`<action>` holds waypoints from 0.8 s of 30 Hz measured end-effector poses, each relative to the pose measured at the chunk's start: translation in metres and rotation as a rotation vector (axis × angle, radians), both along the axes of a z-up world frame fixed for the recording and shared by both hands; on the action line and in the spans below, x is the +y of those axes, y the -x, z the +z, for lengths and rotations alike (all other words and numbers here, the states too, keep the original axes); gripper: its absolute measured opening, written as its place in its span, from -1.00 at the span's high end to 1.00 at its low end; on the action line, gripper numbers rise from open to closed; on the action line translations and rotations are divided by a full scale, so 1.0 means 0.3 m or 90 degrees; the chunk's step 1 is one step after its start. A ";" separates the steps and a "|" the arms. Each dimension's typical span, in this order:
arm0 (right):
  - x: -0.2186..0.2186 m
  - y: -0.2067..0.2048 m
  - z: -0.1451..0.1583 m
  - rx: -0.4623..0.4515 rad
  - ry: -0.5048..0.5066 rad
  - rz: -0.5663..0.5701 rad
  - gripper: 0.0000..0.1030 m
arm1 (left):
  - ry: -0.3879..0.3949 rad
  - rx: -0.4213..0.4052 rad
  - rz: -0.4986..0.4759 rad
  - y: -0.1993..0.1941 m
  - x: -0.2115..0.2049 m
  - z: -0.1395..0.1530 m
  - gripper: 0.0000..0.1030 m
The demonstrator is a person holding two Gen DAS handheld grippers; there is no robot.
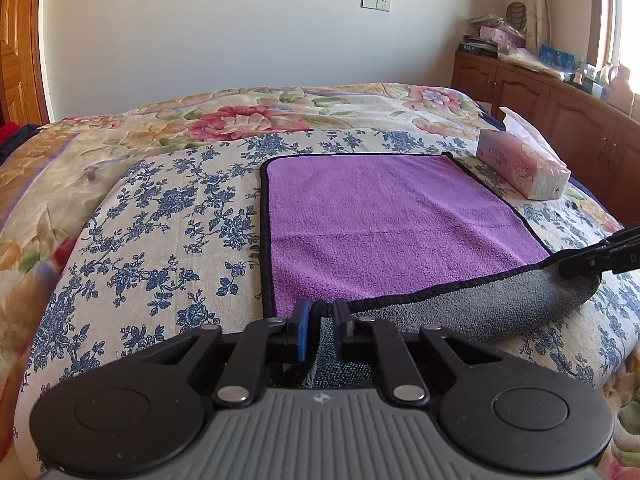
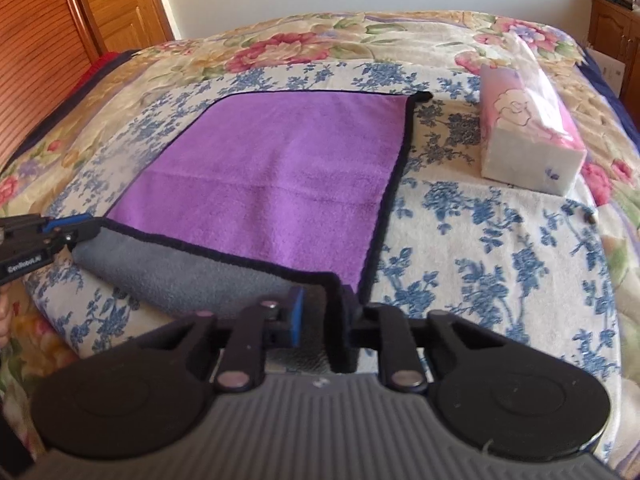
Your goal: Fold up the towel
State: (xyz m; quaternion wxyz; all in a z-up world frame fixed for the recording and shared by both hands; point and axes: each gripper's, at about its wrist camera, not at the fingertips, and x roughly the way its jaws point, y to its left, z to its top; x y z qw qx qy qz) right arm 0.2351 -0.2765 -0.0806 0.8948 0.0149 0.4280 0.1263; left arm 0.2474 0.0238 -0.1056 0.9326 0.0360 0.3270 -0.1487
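Note:
A purple towel (image 1: 384, 224) with black trim and a grey underside lies on the bed; it also shows in the right wrist view (image 2: 272, 176). Its near edge is lifted and rolled over, so the grey side (image 1: 480, 308) faces up. My left gripper (image 1: 321, 316) is shut on the towel's near left corner. My right gripper (image 2: 324, 308) is shut on the near right corner. Each gripper shows in the other's view: the right gripper (image 1: 576, 264) at the right edge, the left gripper (image 2: 76, 232) at the left edge.
The towel rests on a blue-flowered cream blanket (image 1: 168, 220) over a floral bedspread (image 1: 248, 116). A pink tissue pack (image 1: 524, 164) lies right of the towel, also in the right wrist view (image 2: 528, 128). Wooden cabinets (image 1: 560, 100) stand far right, a wooden door (image 2: 116, 4) far left.

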 end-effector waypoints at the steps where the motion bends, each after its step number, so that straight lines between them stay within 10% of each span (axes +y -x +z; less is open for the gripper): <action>1: -0.002 0.000 0.001 0.000 -0.002 0.000 0.81 | 0.000 -0.001 0.001 0.001 0.001 0.001 0.86; 24: 0.009 0.049 0.063 -0.071 0.000 0.016 0.93 | 0.031 -0.049 -0.012 0.044 0.003 0.088 0.89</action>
